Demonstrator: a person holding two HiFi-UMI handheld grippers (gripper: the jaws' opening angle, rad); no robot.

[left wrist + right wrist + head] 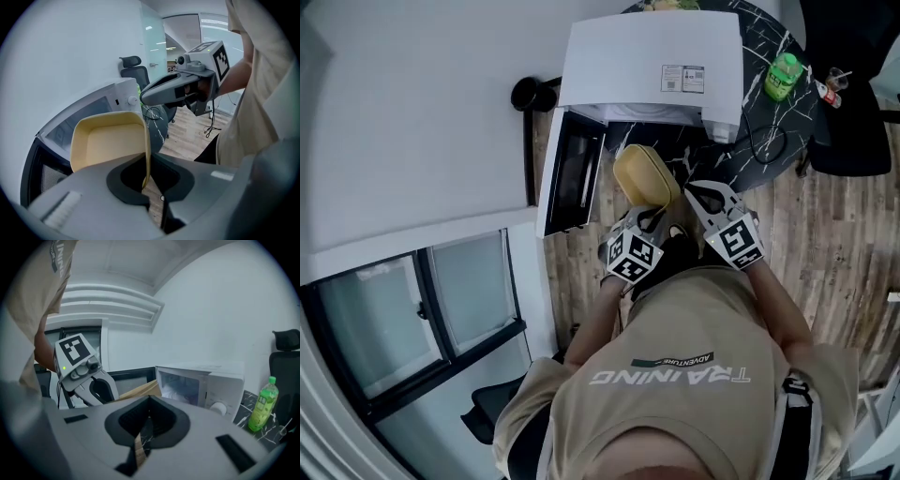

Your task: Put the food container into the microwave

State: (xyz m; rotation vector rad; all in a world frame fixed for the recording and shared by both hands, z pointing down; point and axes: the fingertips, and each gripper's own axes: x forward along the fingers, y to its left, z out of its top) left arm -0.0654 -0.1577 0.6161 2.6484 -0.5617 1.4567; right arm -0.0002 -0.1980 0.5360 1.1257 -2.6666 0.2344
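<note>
Your head camera looks steeply down over your own shirt, far enough back to take in the left gripper, the right gripper and the open microwave beyond them. The left gripper view sits close behind its jaws and faces the microwave at its left, with the right gripper crossing above. The right gripper view looks the opposite way across the same spot, catching the left gripper at its left. It shares the microwave with the other 2 views and the green bottle with the head view.
</note>
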